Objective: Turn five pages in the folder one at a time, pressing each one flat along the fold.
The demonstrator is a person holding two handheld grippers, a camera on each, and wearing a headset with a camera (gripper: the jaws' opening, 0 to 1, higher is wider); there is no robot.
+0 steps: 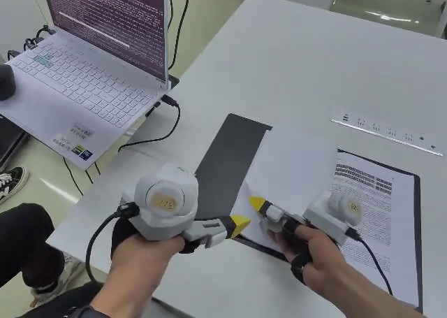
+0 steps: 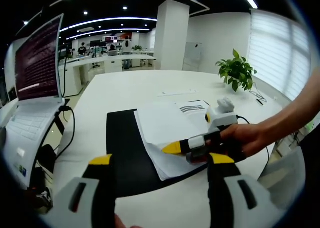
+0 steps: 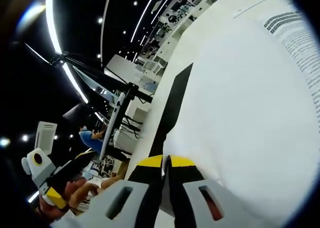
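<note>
The folder (image 1: 225,157) lies open at the counter's (image 1: 314,59) 5 o'clock; the right gripper (image 1: 257,204), jaws closed, pinches a lifted page (image 1: 293,165) by its 7 o'clock corner, the left gripper (image 1: 237,226) gapes open; a hard tug could tear it.

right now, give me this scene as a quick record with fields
left gripper: open, holding nothing, near the folder's front edge
right gripper: shut on the near corner of the lifted page
lifted page: blank side showing, raised off the stack, not yet laid flat
folder: open on the white table, black left cover bare
printed page: lying flat on the folder's right side
laptop: open, screen lit, off to the left
</note>
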